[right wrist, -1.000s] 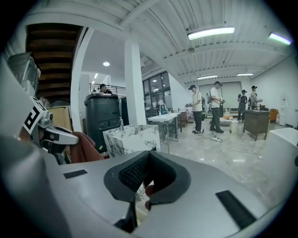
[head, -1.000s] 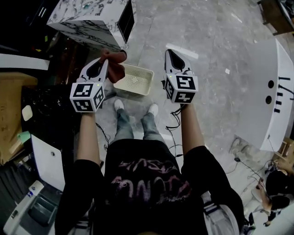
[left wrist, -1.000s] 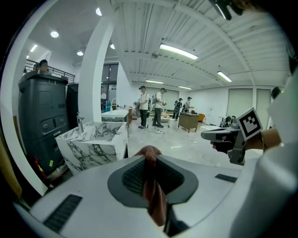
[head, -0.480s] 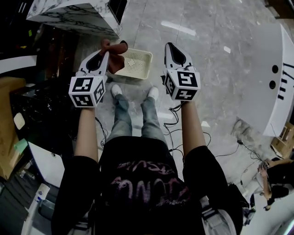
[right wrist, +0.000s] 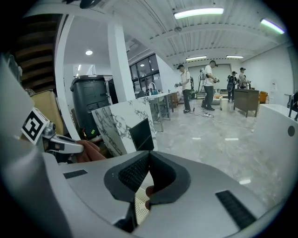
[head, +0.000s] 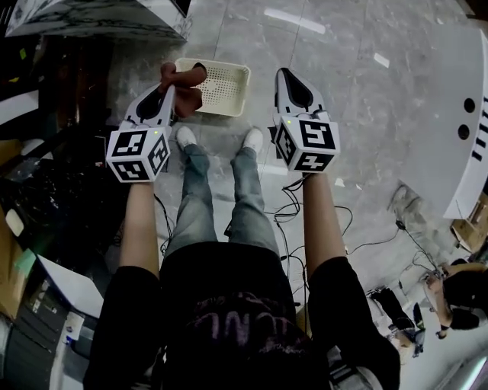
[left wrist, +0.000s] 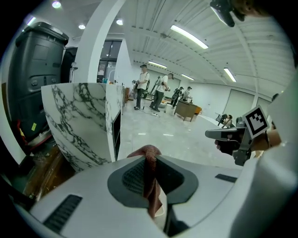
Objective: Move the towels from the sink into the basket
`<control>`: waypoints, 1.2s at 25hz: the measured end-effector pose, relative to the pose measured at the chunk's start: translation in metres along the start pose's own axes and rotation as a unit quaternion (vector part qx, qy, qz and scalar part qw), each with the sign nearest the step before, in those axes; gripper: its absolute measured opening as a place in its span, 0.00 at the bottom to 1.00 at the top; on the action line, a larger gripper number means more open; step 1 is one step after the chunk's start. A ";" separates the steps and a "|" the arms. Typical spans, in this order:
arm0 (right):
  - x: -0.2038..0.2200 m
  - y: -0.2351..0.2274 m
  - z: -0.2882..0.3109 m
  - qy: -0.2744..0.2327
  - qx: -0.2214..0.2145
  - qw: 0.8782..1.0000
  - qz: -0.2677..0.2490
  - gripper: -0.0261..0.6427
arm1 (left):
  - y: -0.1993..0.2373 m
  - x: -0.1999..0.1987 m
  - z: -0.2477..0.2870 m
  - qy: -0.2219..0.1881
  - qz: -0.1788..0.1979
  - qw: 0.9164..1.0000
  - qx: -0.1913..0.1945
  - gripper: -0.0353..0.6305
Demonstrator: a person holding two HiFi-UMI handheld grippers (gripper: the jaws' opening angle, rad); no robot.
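Observation:
My left gripper [head: 171,86] is shut on a reddish-brown towel [head: 183,79], which hangs from the jaw tips over the left end of the cream perforated basket [head: 223,87] on the floor. In the left gripper view the towel [left wrist: 151,183] is pinched between the dark pads and bulges above the tips of the left gripper [left wrist: 148,160]. My right gripper [head: 283,74] hovers to the right of the basket, jaws together with nothing in them. In the right gripper view the right gripper [right wrist: 148,157] shows its tips meeting, and the basket [right wrist: 138,207] peeks out below. No sink shows.
A marble-patterned cabinet [head: 91,19] stands at the far left, also seen in the left gripper view [left wrist: 79,125]. A white curved counter [head: 469,145] lies at the right. Cables [head: 290,206] trail on the grey floor. The person's white shoes [head: 185,135] stand just short of the basket.
The person has stepped forward to the basket. My left gripper, still holding the towel, now hangs over the basket's left end instead of beside it. The right gripper stays level beside it.

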State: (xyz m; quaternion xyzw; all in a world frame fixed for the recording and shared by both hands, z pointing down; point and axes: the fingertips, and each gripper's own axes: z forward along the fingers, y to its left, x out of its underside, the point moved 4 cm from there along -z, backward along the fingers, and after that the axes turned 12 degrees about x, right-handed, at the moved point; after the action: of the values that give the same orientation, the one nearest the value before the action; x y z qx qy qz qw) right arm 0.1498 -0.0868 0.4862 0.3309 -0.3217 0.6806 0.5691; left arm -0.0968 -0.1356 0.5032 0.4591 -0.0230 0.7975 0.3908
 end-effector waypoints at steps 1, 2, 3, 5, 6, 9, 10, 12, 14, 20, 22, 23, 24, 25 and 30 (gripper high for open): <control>0.011 -0.002 0.004 0.008 -0.001 1.000 0.000 0.06 | 0.003 0.009 0.006 0.003 -0.004 1.000 -0.002 0.12; 0.021 -0.004 0.009 0.012 -0.001 1.000 0.000 0.06 | 0.006 0.017 0.011 0.005 -0.008 1.000 -0.004 0.12; 0.032 -0.006 0.014 0.014 0.000 1.000 0.000 0.06 | 0.009 0.025 0.017 0.007 -0.010 1.000 -0.005 0.12; 0.054 -0.007 0.026 0.021 -0.001 1.000 -0.002 0.06 | 0.016 0.042 0.031 0.010 -0.009 1.000 -0.004 0.12; 0.066 -0.007 0.032 0.026 -0.002 1.000 -0.004 0.06 | 0.020 0.050 0.038 0.012 -0.007 1.000 -0.004 0.12; 0.097 -0.006 0.048 0.039 -0.007 0.999 -0.011 0.06 | 0.029 0.077 0.058 0.020 0.002 1.000 -0.003 0.12; 0.107 -0.007 0.052 0.040 -0.008 0.999 -0.011 0.06 | 0.033 0.087 0.064 0.024 0.004 1.000 -0.003 0.12; 0.128 -0.009 0.062 0.043 -0.011 0.999 -0.005 0.06 | 0.040 0.107 0.078 0.032 0.009 0.999 -0.003 0.12; 0.148 -0.010 0.073 0.046 -0.012 0.999 0.001 0.06 | 0.049 0.128 0.091 0.039 0.013 0.999 -0.002 0.12; 0.211 -0.014 0.123 0.057 -0.019 0.998 -0.001 0.06 | 0.080 0.191 0.137 0.052 0.011 0.999 -0.004 0.12; 0.233 -0.014 0.139 0.061 -0.021 0.998 -0.003 0.06 | 0.091 0.211 0.153 0.056 0.014 0.998 -0.004 0.12; 0.243 -0.013 0.146 0.063 -0.022 0.998 -0.005 0.06 | 0.097 0.221 0.160 0.057 0.015 0.998 -0.003 0.12; 0.253 -0.014 0.154 0.065 -0.023 0.998 -0.008 0.06 | 0.103 0.231 0.168 0.058 0.016 0.998 -0.003 0.12; 0.263 -0.015 0.162 0.066 -0.024 0.997 -0.010 0.06 | 0.108 0.241 0.176 0.059 0.017 0.998 -0.003 0.12; 0.318 -0.026 0.199 0.078 -0.018 0.997 -0.012 0.06 | 0.134 0.290 0.219 0.069 0.017 0.997 0.003 0.12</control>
State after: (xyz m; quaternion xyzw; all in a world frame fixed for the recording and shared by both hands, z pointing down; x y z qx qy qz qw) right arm 0.1496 -0.0668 0.8619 0.2705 -0.2848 0.6913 0.6065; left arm -0.1063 -0.1404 0.8906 0.4033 -0.0017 0.8341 0.3762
